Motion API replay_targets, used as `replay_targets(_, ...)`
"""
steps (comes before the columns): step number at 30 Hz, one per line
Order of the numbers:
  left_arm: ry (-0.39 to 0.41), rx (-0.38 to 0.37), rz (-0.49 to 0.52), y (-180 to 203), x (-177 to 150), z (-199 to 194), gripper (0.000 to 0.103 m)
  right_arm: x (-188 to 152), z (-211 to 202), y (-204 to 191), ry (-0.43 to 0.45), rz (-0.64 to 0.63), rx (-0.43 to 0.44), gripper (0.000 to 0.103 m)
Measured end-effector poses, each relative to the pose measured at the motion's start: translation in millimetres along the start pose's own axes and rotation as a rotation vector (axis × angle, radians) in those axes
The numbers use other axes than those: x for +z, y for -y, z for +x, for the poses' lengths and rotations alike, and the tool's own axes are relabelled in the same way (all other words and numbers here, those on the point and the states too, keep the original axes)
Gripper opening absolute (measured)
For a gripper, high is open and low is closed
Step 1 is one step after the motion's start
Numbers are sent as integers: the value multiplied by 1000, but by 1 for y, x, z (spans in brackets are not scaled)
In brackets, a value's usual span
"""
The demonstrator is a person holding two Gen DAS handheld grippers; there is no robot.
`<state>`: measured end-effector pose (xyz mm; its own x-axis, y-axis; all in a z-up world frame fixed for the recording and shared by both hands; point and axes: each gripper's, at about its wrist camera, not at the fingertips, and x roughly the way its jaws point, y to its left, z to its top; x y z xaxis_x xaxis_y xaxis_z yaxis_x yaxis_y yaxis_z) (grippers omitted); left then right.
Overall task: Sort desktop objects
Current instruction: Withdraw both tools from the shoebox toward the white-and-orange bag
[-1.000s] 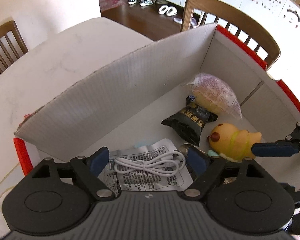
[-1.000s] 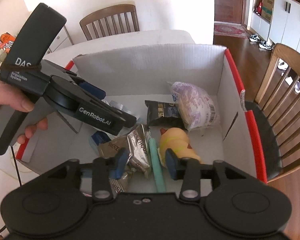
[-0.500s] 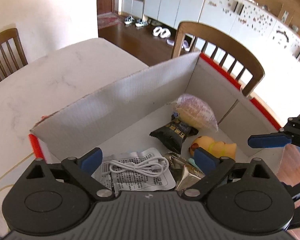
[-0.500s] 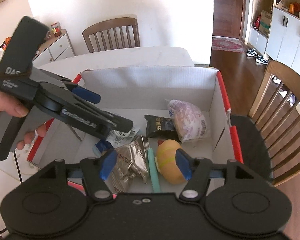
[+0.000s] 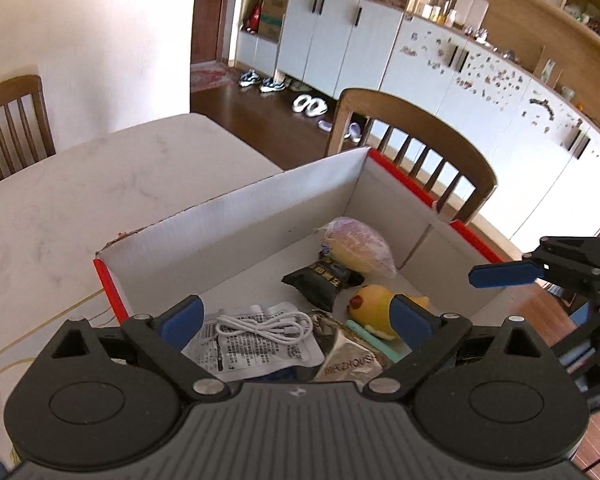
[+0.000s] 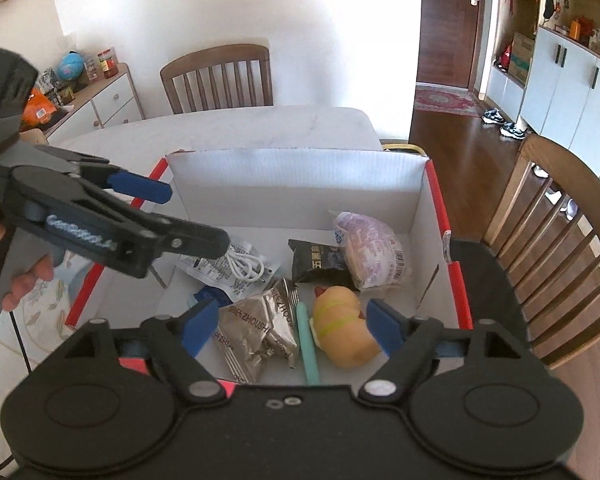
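Strong daylight, both views. White wall blown out, near featureless. Floor shows sheen. Box interior evenly lit, with soft shadows under its contents. Heavy fisheye bending at the edges; cabinets curve. Focus sharp, no motion blur.

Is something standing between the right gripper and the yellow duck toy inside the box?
Nothing visible does. The right gripper, its jaws opening and empty, hangs above the yellow duck toy, which lies uncovered in the box beside a teal pen.
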<state>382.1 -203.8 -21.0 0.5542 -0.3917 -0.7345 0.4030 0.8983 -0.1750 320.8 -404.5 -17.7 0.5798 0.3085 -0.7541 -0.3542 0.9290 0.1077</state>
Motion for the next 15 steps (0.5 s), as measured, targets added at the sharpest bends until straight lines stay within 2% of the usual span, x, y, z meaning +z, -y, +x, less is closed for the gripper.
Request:
replay_targets(6, 37, -31, 34, 8, -13, -21, 103, -4, -8, -2, 16, 34, -22, 88)
replay_targets(9, 82, -33, 45, 11, -20, -35, 103, -6, -13, -5, 31, 54, -19, 89)
replay_targets(15, 126, -55, 25, 5, -36, -60, 103, -9, -21, -16, 50, 68, -36, 91)
